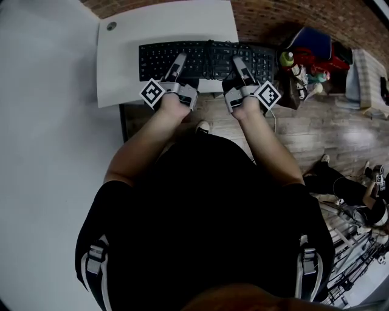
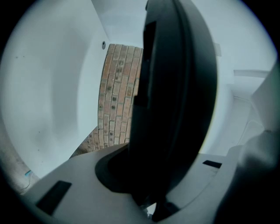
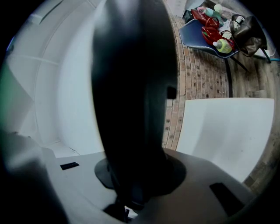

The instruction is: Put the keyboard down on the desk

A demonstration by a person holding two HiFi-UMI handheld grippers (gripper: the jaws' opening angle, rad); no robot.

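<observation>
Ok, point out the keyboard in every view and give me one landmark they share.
Head view: keyboard at top centre, reaching past the white desk on its right edge, left tool and right tool on its near edge.
Left gripper view: the dark slab up the centre, edge-on in the tool.
Right gripper view: the dark slab just left of centre, edge-on.
Shared landmark: the brick floor beyond the desk.

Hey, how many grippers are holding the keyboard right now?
2. The left gripper clamps the keyboard's near edge left of its middle; the right gripper clamps the same edge right of its middle. No other gripper is in view.
</observation>
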